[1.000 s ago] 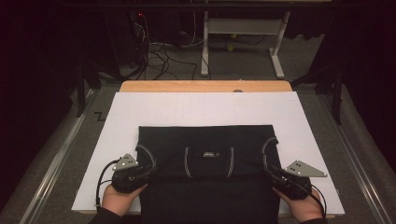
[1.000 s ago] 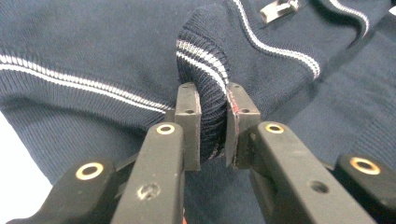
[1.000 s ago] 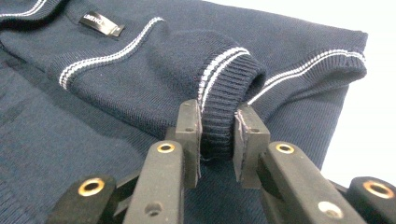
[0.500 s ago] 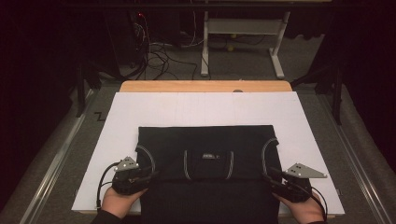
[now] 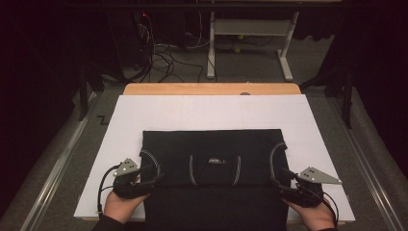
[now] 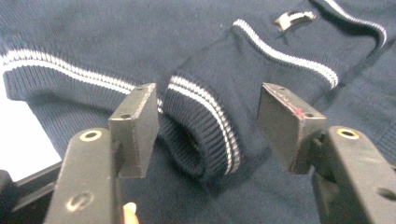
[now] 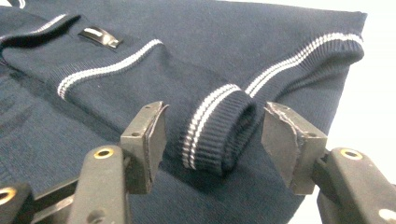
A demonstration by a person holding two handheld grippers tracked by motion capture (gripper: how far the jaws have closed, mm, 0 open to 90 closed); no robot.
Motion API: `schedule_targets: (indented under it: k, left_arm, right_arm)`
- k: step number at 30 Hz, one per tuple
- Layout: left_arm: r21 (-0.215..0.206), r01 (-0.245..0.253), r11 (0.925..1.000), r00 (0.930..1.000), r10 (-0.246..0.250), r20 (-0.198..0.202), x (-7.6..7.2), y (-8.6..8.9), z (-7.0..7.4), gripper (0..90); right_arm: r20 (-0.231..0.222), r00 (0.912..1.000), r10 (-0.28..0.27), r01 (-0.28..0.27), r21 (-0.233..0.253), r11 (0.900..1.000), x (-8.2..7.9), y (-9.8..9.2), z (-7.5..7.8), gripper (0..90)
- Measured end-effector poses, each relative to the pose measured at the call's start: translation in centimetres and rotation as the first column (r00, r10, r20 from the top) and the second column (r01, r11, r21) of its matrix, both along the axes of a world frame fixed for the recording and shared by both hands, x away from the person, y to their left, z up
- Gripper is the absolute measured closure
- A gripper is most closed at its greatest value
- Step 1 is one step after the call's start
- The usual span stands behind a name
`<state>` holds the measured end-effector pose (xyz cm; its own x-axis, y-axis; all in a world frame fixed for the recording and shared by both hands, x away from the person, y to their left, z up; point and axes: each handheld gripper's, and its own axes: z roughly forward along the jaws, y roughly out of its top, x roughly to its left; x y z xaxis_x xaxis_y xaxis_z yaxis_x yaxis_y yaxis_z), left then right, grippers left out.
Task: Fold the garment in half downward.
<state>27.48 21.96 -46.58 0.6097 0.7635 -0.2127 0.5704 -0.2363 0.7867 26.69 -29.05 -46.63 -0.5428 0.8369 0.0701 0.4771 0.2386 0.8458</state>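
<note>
A dark blue sweater point(image 5: 211, 168) lies folded on a white sheet point(image 5: 308, 120) that covers the table; in the high view it takes the middle and the 6 o'clock part of the sheet. Its two sleeves are folded over the body, and each ends in a ribbed cuff with two thin white stripes.

The left gripper point(image 5: 155, 179) is at about 8 o'clock from the middle of the sweater, held in the person's left hand point(image 5: 122, 204). In the left gripper view its jaws stand apart, one on each side of the left cuff point(image 6: 205, 140). The cuff sits between them, and the pads do not press it.

The right gripper point(image 5: 279, 182) is at about 4 o'clock, held in the right hand point(image 5: 315, 214). Its jaws are also apart, and the right cuff point(image 7: 219, 133) lies between them, rolled open toward the camera. A small label point(image 7: 100, 37) shows near 11 o'clock in the right gripper view.
</note>
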Motion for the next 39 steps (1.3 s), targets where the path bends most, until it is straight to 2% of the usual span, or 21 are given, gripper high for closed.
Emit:
schedule_targets:
  k: [6,8,12,14,17,24,29,32,37,39]
  left_arm:
    - [-0.056,0.014,0.9983,0.9995,-0.013,0.03,1.1,-0.4,1.9,28.6]
    - [-0.055,0.035,0.9979,0.9992,-0.034,0.02,1.6,-1.0,2.6,27.7]
    - [-0.022,0.057,0.9981,0.9982,-0.057,0.02,2.8,-2.6,3.5,25.4]
    - [-0.016,0.063,0.9979,0.9979,-0.063,0.011,3.6,-3.5,3.8,24.3]
    - [-0.005,0.054,0.9985,0.9985,-0.054,-0.008,4.7,-4.8,4.0,24.4]
    - [0.086,0.056,0.9947,0.9955,-0.049,-0.082,7.4,-8.1,3.4,26.3]
    - [0.108,0.066,0.9919,0.9847,-0.048,-0.168,8.7,-9.5,2.0,33.2]
    - [0.151,0.074,0.9857,0.9835,-0.047,-0.175,8.9,-9.9,1.2,38.3]
    - [0.153,0.098,0.9833,0.9753,-0.065,-0.211,8.8,-10.2,0.3,44.8]
    - [0.154,0.101,0.9829,0.975,-0.067,-0.212,8.8,-10.2,0.1,47.1]
  right_arm:
    - [0.03,0.9992,0.028,-0.028,0.006,1.0,0.8,1.1,1.2,38.8]
    - [0.038,0.9987,0.035,-0.036,0.005,0.999,1.3,1.6,1.9,38.8]
    - [0.046,0.9976,0.051,-0.051,0.0,0.999,2.7,3.2,3.2,38.7]
    - [0.041,0.9974,0.06,-0.06,-0.004,0.998,3.4,3.9,3.6,39.3]
    - [0.027,0.9966,0.078,-0.077,-0.036,0.996,4.6,5.5,4.1,40.6]
    - [-0.062,0.9939,0.091,-0.094,-0.051,0.994,6.8,7.8,3.4,46.9]
    - [-0.112,0.9893,0.094,-0.103,-0.073,0.992,7.9,9.2,2.6,54.4]
    - [-0.151,0.9839,0.095,-0.11,-0.097,0.989,8.4,9.9,2.0,55.9]
    - [-0.197,0.9762,0.09,-0.121,-0.148,0.982,8.7,10.8,0.9,57.9]
    - [-0.213,0.9728,0.09,-0.125,-0.154,0.98,8.9,10.8,0.4,59.7]
